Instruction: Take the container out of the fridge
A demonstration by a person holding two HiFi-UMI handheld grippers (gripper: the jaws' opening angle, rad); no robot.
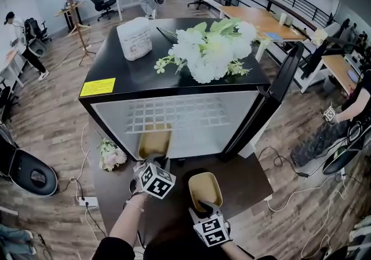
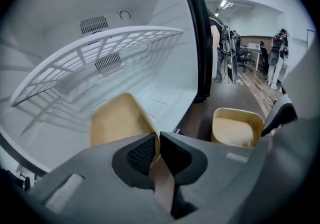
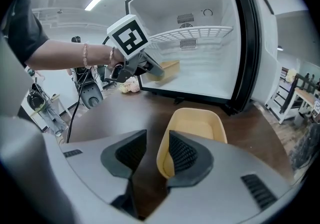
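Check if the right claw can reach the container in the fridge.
Probably not cleanly: the left claw pinches the fridge container, and the right claw straddles the rim of the table container.

The left gripper point(image 1: 155, 161) is touching the near rim of a tan container point(image 1: 155, 139) lying in the mouth of the open fridge point(image 1: 116, 68), while the right gripper point(image 1: 204, 207) is sitting at a second tan container point(image 1: 204, 186) on the dark table point(image 1: 249, 179).
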